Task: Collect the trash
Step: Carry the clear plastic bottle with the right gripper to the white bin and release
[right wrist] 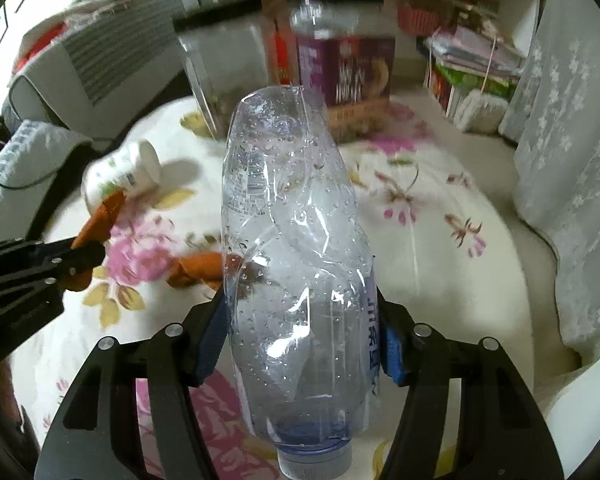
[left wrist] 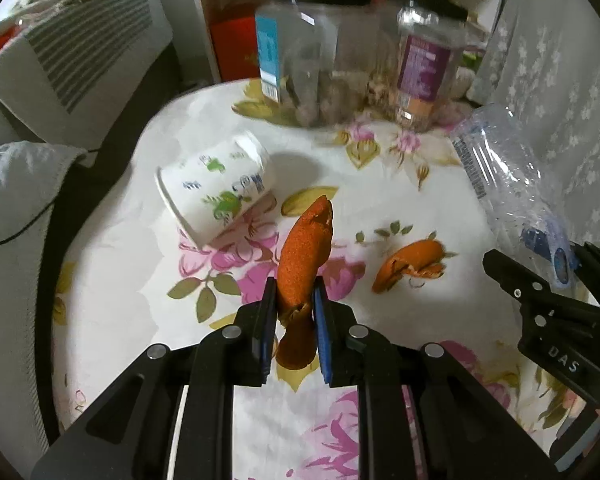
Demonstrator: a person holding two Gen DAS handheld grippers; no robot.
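My left tool (left wrist: pixel 294 300) grips a peel strip (left wrist: pixel 306 248); my right tool (right wrist: pixel 300 320) clamps the crushed bottle (right wrist: pixel 292 220); the loose peel (left wrist: pixel 410 264) lies between them on the surface (left wrist: pixel 140 280).

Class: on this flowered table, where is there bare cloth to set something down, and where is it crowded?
Free: the right side between the bottle and the curtain; also the cloth between the cup and the jars. Crowded: the middle, with the cup, the loose peel and both claws.
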